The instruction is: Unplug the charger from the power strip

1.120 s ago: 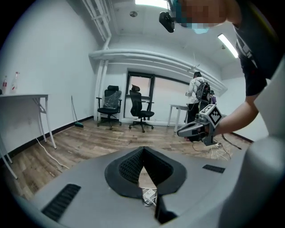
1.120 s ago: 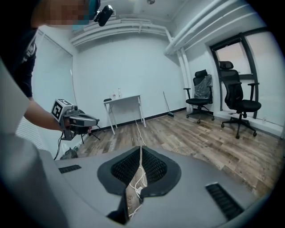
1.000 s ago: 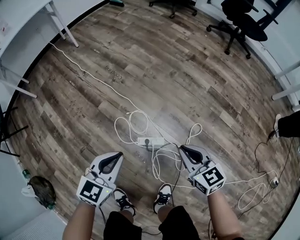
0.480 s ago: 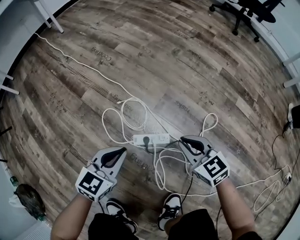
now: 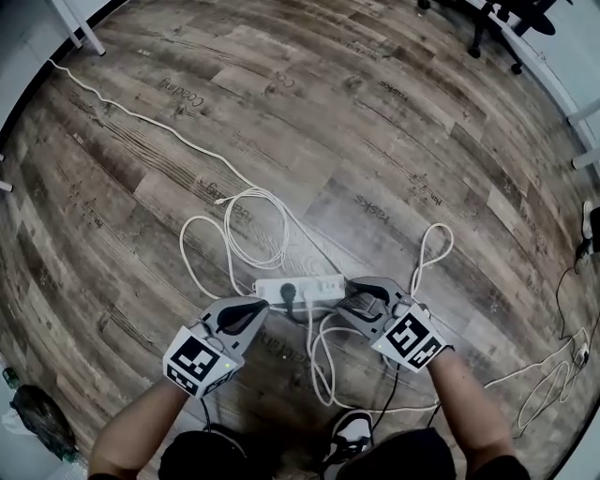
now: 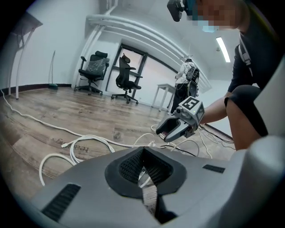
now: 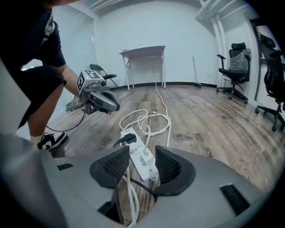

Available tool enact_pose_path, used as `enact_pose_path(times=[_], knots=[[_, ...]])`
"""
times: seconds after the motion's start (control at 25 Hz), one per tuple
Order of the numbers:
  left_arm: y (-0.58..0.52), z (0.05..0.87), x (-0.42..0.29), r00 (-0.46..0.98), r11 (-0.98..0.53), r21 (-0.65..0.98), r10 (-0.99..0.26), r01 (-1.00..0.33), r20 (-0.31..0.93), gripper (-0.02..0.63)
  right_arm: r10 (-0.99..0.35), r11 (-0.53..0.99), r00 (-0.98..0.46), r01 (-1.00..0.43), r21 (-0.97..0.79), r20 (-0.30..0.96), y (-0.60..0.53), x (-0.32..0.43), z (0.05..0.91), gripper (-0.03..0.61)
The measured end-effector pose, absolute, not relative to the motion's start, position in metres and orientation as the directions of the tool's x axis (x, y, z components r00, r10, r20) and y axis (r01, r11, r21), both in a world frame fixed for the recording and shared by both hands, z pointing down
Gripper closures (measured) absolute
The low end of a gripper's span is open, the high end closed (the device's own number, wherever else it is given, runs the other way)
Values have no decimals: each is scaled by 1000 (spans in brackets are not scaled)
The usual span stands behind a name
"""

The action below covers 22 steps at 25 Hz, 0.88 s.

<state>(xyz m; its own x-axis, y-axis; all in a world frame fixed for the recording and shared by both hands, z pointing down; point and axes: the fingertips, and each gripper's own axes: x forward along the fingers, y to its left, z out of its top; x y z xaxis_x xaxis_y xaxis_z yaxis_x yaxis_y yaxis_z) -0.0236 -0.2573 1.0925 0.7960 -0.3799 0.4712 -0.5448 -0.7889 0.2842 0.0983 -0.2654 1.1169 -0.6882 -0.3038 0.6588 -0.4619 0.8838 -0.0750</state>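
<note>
- The person's shoe (image 5: 349, 429) is nearest, on the wood floor (image 5: 394, 141), just behind both tools.
- The left tool (image 5: 255, 312) is clenched, with nothing in it. It hangs just beside the left end of the power strip (image 5: 323, 285).
- The right tool (image 5: 352, 300) is opening its jaws. The right end of the power strip shows between them, but the pads do not press on it.
- The power strip lies flat on the floor between the two tools. A black plug (image 5: 289, 292) and a white plug (image 7: 145, 152) sit in it. I cannot tell which one is the charger. Both are all the way in, so the job is not done yet.
- I think the right tool should close on the strip's end and hold it down. The left tool must open first, then grab the plug by its hard body, not by the cord.
- Pull straight out, not sideways, or the strip may lift and slide.
- Past the strip lie loops of white cord (image 5: 253, 230). Keep the tools out of them.
- An office chair (image 5: 497, 28) stands far away.
</note>
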Motion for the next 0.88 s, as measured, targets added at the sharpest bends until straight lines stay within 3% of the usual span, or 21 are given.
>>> enact_pose_path(times=[0.64, 0.88], knots=[[-278, 1163, 28, 808, -755, 384, -315, -531, 497, 595, -173, 958, -603, -287, -9, 779, -281, 77, 1182, 385], [-280, 1172, 30, 804, -730, 418, -304, -541, 510, 595, -156, 967, -606, -254, -4, 780, -280, 72, 1185, 437]])
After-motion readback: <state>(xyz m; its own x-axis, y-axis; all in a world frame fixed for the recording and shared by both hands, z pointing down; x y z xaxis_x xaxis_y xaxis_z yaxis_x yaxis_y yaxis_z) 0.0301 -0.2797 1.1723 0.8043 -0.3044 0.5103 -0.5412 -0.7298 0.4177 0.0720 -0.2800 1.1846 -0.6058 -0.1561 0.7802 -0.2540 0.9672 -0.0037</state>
